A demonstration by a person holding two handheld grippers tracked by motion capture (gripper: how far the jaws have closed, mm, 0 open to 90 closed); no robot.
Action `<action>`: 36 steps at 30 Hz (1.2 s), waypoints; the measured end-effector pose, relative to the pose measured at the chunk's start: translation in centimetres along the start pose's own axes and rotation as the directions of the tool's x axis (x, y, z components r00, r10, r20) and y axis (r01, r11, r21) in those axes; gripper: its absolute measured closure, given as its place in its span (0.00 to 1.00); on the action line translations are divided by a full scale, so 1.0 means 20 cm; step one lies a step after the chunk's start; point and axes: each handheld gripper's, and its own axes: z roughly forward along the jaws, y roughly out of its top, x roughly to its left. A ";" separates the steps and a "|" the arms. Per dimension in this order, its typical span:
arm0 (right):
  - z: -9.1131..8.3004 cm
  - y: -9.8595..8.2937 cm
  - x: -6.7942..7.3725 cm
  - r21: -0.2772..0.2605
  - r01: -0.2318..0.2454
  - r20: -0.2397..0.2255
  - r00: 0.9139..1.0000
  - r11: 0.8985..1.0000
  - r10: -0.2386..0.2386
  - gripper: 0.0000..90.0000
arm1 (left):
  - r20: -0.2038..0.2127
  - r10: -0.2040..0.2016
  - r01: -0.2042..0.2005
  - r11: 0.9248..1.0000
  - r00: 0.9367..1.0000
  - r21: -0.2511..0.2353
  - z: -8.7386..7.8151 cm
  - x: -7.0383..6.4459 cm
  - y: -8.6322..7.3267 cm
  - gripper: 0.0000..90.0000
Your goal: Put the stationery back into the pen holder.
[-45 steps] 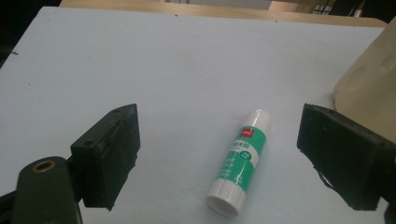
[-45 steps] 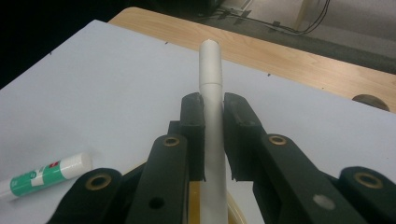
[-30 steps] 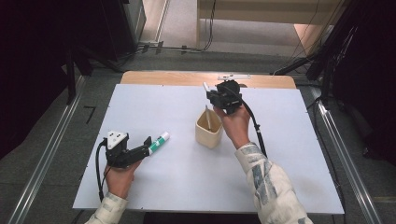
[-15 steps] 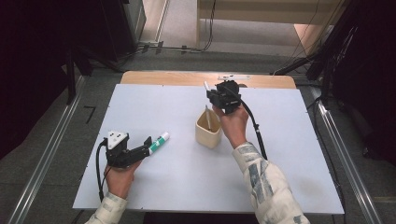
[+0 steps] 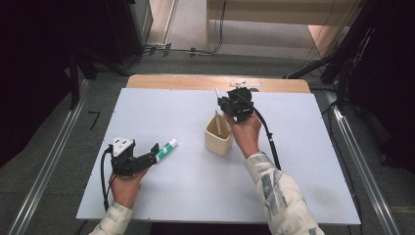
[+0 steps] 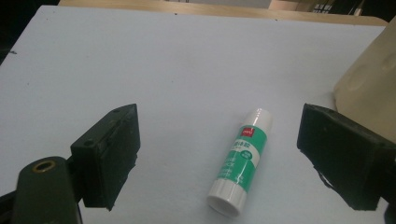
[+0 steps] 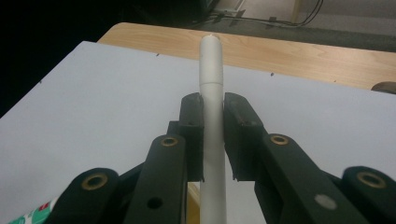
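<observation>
Left gripper (image 5: 152, 155): jaws spread wide, nothing between the pads; low over the white table (image 5: 147, 112), pointing right. No shift from the earlier frames; it sits as it did.

Glue stick (image 6: 241, 160): green and white, lying flat on the table, between my open left jaws but touching neither (cap end toward me in the left gripper view). Not yet picked up; unmoved over the last second.

Cup (image 5: 218, 133): beige, upright, mid-table, just left of my right hand (image 5: 244, 133). Same place as before.

Pen (image 7: 211, 116): white, clenched between my right gripper's (image 5: 230, 100) pads, upright. Its lower end reaches down to the cup's mouth; how deep it sits I cannot tell. My right hand has barely drifted since the earlier frames.

Reading: almost nothing has changed, so the pen is, I judge, at the point of being let go into the cup, and the glue stick waits as the next item.
</observation>
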 end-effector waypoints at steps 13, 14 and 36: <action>-0.08 -0.08 0.00 0.005 0.016 -0.043 0.999 1.000 -0.016 0.78 | -0.002 0.004 -0.004 1.000 1.000 0.002 0.00 0.00 0.00 0.16; -0.09 -0.08 0.00 0.006 0.021 -0.044 0.999 1.000 -0.021 0.77 | -0.001 0.004 -0.004 1.000 1.000 0.002 0.00 0.00 0.00 0.16; -0.21 -0.15 0.00 -0.001 0.125 -0.090 0.988 0.992 -0.125 0.39 | -0.016 0.009 -0.009 1.000 1.000 0.018 0.02 0.01 -0.01 0.16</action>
